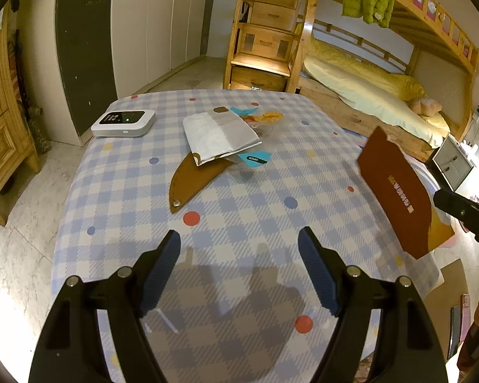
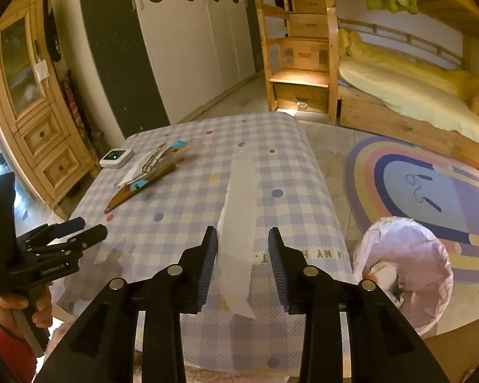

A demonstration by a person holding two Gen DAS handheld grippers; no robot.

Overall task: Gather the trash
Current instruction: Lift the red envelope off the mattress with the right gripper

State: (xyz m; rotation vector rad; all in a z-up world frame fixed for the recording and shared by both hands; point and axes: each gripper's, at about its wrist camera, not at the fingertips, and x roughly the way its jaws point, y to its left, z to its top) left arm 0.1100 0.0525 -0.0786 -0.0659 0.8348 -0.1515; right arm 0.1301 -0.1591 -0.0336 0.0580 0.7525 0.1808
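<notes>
- The left gripper (image 1: 239, 249) hangs above the near part of the table (image 1: 239, 191), which wears a blue and white checked cloth with coloured dots. Its fingers are spread wide, and nothing is between them.
- In the left wrist view, the trash lies at about 12 o'clock from this gripper, near the middle of the table: a white paper packet (image 1: 220, 135) rests on top of a brown curved piece of cardboard (image 1: 193, 180), and one end of the cardboard shows below the packet.
- Just beside the packet there are small blue scraps (image 1: 254, 159) and an orange wrapper (image 1: 269, 116).
- A white device (image 1: 123, 123) with a green light sits at about 10 o'clock, near the far left corner of the table.
- At 3 o'clock in the same view, a brown torn piece of cardboard (image 1: 396, 191) is off the table surface, at the tip of the right gripper.
- In the right wrist view, this piece (image 2: 238, 233) looks pale and stands edge-on between the fingers of the right gripper (image 2: 242, 242). The fingers are apart; the left one touches it, but I cannot tell if they really pinch it.
- A bin with a pink bag (image 2: 405, 261) stands on the floor at 3 o'clock from the right gripper, just beside the table.
</notes>
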